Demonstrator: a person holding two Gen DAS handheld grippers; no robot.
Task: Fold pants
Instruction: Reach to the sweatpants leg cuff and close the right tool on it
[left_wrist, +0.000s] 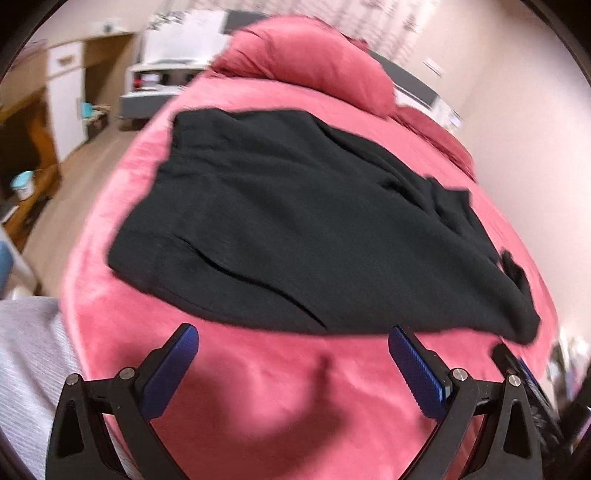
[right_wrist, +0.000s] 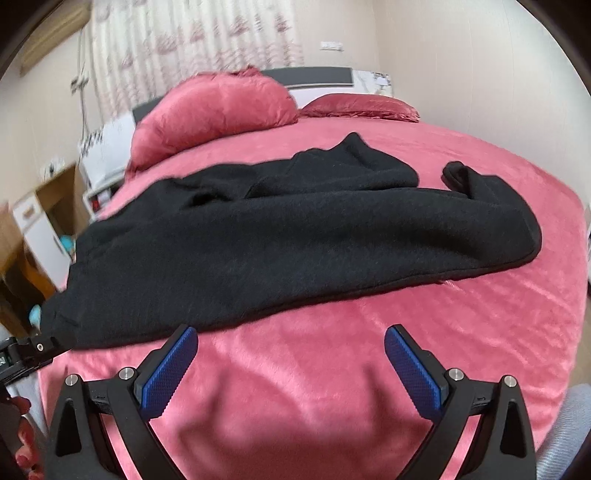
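The pants (left_wrist: 295, 221) (right_wrist: 280, 240) lie flat on the bed (left_wrist: 288, 387) (pink cover), just ahead of both claws; left claw (left_wrist: 293, 334) and right claw (right_wrist: 291, 336) hover spread, holding nothing.

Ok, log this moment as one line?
stage: pre-grasp | pants: flat on bed | left claw: open, empty | right claw: open, empty

We see black pants (left_wrist: 295, 229) (right_wrist: 295, 240) of a thick, soft-looking fabric lying flat across the middle of the scene, folded lengthwise so the legs overlap. A rumpled flap sits along the far edge, and one end curls up at the right.
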